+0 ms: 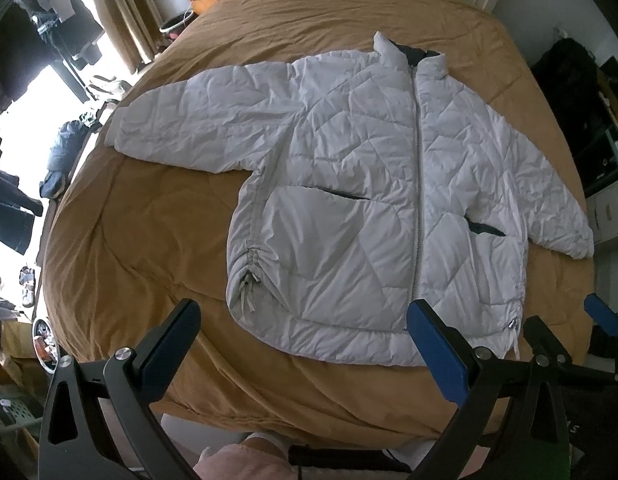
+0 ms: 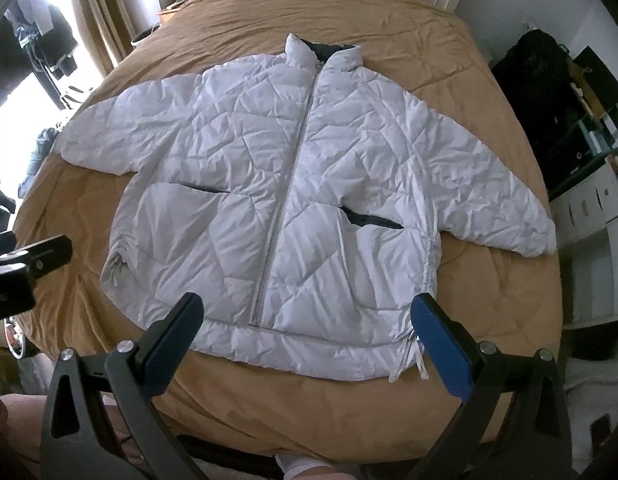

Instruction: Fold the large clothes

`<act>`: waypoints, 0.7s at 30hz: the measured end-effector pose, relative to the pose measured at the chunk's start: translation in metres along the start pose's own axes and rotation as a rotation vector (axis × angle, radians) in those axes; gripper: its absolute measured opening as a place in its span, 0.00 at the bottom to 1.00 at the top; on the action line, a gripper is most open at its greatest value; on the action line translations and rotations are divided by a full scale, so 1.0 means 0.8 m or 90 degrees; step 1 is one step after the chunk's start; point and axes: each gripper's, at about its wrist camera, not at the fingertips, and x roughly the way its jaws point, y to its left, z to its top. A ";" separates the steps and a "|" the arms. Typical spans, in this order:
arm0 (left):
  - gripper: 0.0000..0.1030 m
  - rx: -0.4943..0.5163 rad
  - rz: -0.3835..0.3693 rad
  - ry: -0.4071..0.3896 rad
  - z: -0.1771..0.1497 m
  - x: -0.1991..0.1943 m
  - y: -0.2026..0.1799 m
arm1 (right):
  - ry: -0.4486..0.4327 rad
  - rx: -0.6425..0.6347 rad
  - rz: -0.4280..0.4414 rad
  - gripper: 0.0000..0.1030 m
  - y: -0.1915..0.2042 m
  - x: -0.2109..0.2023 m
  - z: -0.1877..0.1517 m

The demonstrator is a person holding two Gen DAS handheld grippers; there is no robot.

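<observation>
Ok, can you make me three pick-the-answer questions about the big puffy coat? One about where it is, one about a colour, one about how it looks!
1. Where does the jacket lie?
A. on the floor
B. on the bed cover
C. on a chair

2. What colour is the cover?
A. brownish orange
B. green
C. pink

3. How is the zip?
A. all open
B. torn off
C. done up

Answers:
1 B, the jacket lies spread flat on the cover, sleeves out.
2 A, brownish orange shows all around the white jacket.
3 C, the zip runs shut from hem to collar.

The left tool and right tool are both open, holding nothing.
</observation>
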 end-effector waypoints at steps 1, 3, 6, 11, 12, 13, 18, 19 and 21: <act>1.00 0.000 -0.001 -0.001 0.000 0.000 0.001 | 0.001 -0.001 0.000 1.00 0.001 0.001 -0.001; 1.00 0.001 0.000 -0.001 0.000 0.000 0.001 | 0.004 -0.002 -0.002 1.00 0.000 0.002 -0.001; 1.00 0.003 -0.001 0.001 0.000 0.000 0.002 | 0.006 0.012 0.000 1.00 -0.003 0.003 0.003; 1.00 0.005 -0.002 0.002 0.001 -0.001 0.004 | 0.003 0.021 0.010 1.00 -0.007 -0.002 0.002; 1.00 0.004 -0.002 0.002 0.000 -0.001 0.003 | 0.002 0.028 0.009 1.00 -0.010 -0.001 0.003; 1.00 0.004 -0.003 0.003 0.000 -0.001 0.003 | 0.004 0.031 0.006 1.00 -0.012 0.000 0.002; 1.00 0.009 -0.007 0.003 -0.001 -0.002 0.004 | 0.022 0.039 0.008 1.00 -0.021 0.007 -0.003; 1.00 0.011 -0.006 0.003 -0.002 -0.002 0.003 | 0.021 0.040 0.009 1.00 -0.021 0.007 -0.003; 1.00 0.013 -0.007 0.005 -0.002 -0.002 0.004 | 0.020 0.038 0.006 1.00 -0.022 0.007 -0.004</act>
